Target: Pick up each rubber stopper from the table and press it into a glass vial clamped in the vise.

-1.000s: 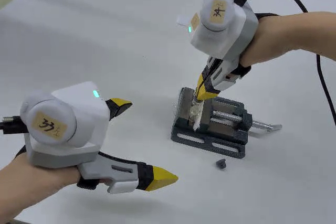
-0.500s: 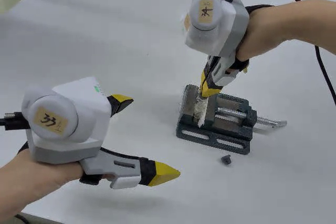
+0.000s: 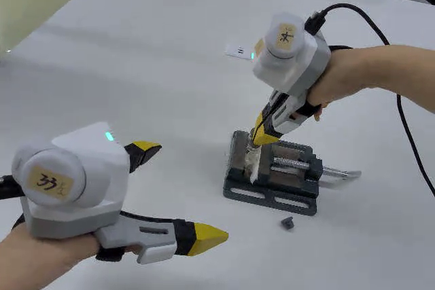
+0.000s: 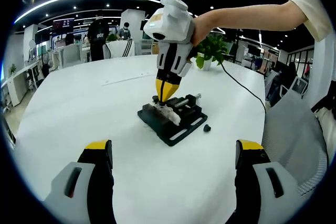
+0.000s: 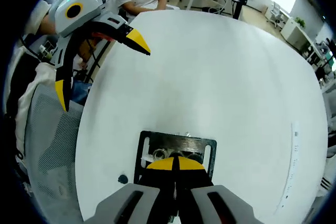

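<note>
From the head we see the left gripper [image 3: 178, 193] spread wide, well clear of the vise [image 3: 272, 185]. Its own view — a rubber stopper [image 4: 207, 128] lies beside the vise, open table [image 4: 79, 108] around. The right gripper's [image 5: 173, 163] view: jaws pinched together over the vial [image 5: 159, 155].
</note>
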The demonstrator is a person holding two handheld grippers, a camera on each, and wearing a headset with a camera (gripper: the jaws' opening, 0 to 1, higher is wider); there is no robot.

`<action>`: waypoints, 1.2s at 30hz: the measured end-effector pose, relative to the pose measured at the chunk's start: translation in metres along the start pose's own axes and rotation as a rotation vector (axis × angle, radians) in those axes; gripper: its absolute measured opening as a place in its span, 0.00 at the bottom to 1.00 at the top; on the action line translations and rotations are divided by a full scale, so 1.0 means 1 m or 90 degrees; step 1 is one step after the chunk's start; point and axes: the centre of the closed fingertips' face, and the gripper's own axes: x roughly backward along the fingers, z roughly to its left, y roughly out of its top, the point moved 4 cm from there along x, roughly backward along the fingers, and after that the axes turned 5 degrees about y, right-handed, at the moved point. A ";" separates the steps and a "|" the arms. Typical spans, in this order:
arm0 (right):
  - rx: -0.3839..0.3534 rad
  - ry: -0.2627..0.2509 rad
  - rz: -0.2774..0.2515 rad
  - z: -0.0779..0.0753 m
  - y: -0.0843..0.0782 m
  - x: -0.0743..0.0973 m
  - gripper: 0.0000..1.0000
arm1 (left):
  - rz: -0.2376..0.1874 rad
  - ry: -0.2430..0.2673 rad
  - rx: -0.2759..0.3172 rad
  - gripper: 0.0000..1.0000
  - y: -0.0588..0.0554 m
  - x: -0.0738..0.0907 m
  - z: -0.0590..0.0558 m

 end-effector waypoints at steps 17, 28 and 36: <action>-0.052 -0.027 -0.091 0.006 -0.001 -0.003 0.00 | -0.010 0.003 -0.015 0.97 0.009 0.004 0.002; -0.058 -0.027 -0.092 0.003 0.000 -0.003 0.00 | -0.010 -0.002 -0.021 0.97 0.010 0.001 0.002; -0.034 -0.038 -0.072 0.010 -0.003 -0.001 0.15 | -0.007 -0.006 -0.023 0.97 0.010 0.000 0.000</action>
